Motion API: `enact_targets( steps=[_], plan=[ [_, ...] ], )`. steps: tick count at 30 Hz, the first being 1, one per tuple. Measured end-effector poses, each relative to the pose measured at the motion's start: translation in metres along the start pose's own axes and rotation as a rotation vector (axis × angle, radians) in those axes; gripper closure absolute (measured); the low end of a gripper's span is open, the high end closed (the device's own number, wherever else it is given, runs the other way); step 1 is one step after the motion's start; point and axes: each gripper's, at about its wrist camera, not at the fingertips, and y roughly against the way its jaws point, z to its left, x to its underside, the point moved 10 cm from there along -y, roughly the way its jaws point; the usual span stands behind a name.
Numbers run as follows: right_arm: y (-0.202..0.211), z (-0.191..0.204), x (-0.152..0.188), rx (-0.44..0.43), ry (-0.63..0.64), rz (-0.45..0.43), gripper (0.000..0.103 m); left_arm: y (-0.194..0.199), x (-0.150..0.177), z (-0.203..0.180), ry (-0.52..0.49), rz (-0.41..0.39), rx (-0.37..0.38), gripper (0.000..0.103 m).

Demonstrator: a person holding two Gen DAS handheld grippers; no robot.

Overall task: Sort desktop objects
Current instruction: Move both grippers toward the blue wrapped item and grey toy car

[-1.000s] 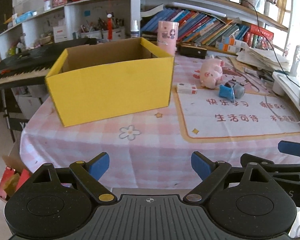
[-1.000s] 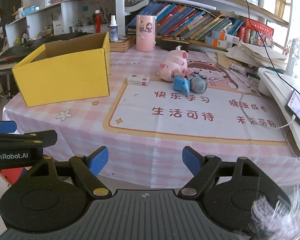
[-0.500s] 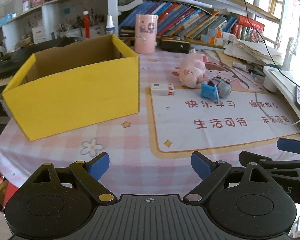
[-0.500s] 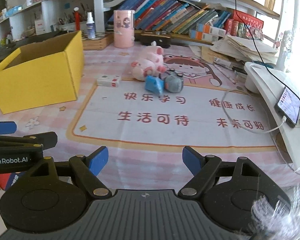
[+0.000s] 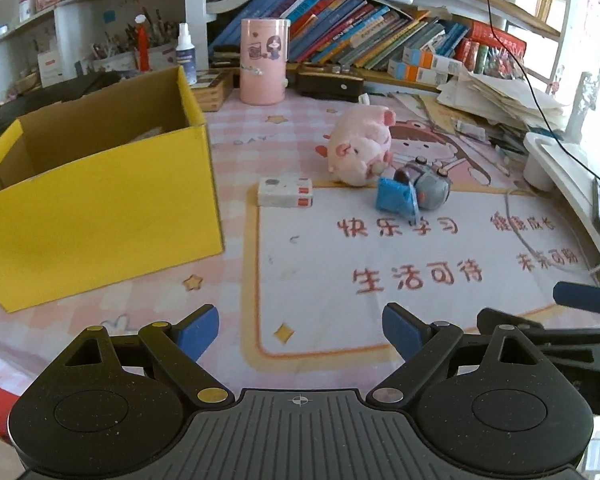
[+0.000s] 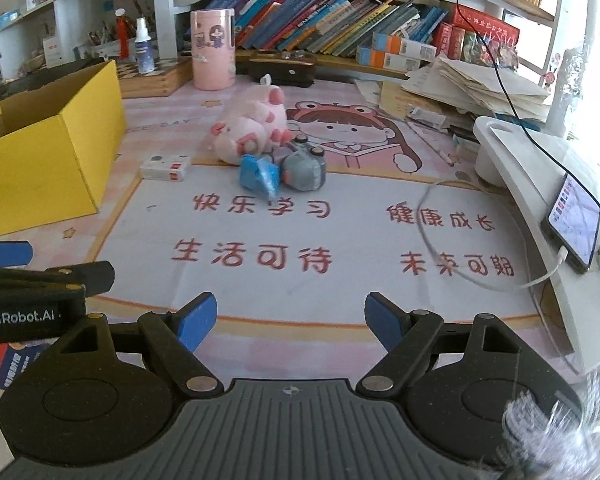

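We see our left gripper (image 5: 300, 330) with its 2 blue-tipped jaws spread wide and nothing between them, hanging over the near edge of the table (image 5: 148, 296) with its pink checked cloth. Our right gripper (image 6: 290, 312) is likewise spread apart and empty, above the printed desk mat (image 6: 340, 240).

The yellow cardboard box (image 5: 100, 208) stands open-topped on the left of the table, just beside the mat's left edge. Toward the back of the mat lies a pink plush pig (image 5: 360, 146) on its side. Touching its front are a blue toy piece (image 5: 394, 196) and a grey rounded toy (image 5: 430, 188), pressed against each other. To the left of them, apart from the pig, a small white box with red marks (image 5: 285, 193) lies flat, between the pig and the yellow box. A pink cylindrical tin (image 5: 264, 62) stands upright behind them, near the bookshelf (image 5: 360, 40).
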Motion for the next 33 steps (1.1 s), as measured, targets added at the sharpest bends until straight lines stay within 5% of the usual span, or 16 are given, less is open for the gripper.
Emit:
enact_targets(
  steps=[20,33],
  plan=[
    [-0.045,-0.053,-0.054,-0.035,0.037,-0.03,0.025,-0.042,-0.047,-0.038,0.042,-0.02,-0.044,0.012],
    [-0.091,-0.052,-0.09,-0.159,0.061,-0.012,0.027,-0.065,-0.07,-0.033,0.085,-0.013,-0.129,0.012]
  ],
)
